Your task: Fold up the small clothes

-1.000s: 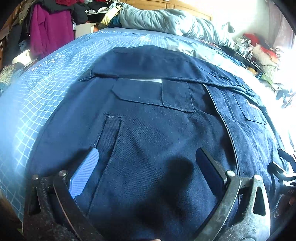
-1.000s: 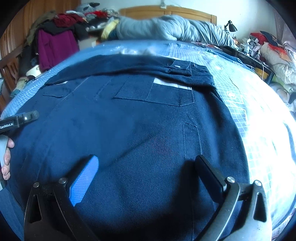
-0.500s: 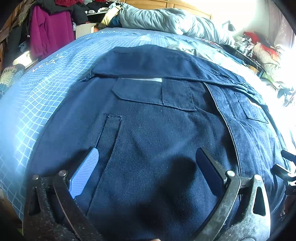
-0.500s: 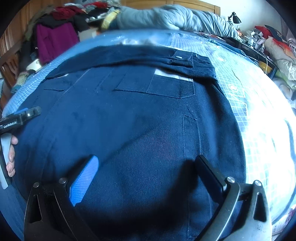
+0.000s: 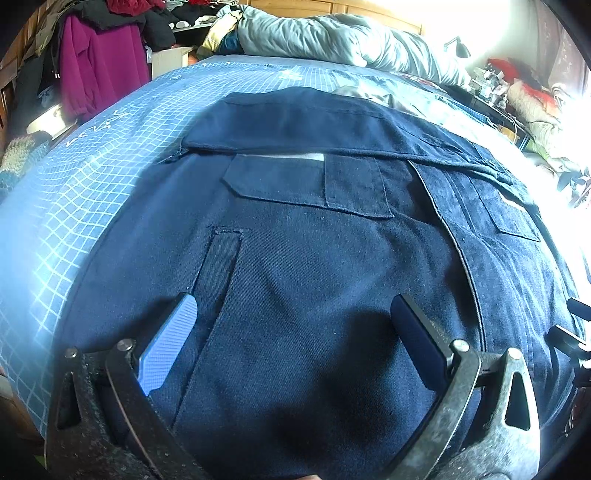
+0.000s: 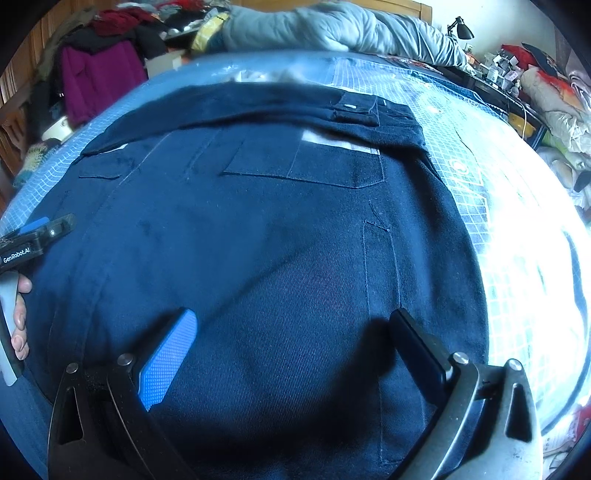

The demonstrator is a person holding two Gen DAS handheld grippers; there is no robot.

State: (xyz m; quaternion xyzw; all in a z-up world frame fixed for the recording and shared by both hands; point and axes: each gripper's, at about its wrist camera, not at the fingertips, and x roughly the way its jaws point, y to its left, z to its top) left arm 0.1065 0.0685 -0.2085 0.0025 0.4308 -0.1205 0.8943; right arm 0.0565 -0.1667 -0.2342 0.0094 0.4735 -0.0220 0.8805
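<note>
A pair of dark navy shorts point(image 5: 303, 266) lies flat on the blue grid-patterned bed cover point(image 5: 92, 155), its far edge folded over so the waistband overlaps the back pockets. My left gripper point(image 5: 291, 332) hovers open over the near left half, nothing between its fingers. In the right wrist view the same shorts point(image 6: 258, 240) fill the frame, and my right gripper point(image 6: 291, 332) stands open above the near right half. The left gripper point(image 6: 40, 232) shows at the left edge there, held by a hand point(image 6: 20, 317).
A grey-blue duvet point(image 5: 332, 37) is heaped at the head of the bed by a wooden headboard. Magenta and dark clothes point(image 5: 96, 66) hang at the far left. A cluttered side table with a black lamp point(image 6: 460, 29) stands at the right.
Both grippers have drifted slightly forward and lower over the shorts, staying open. The shorts have not moved.
</note>
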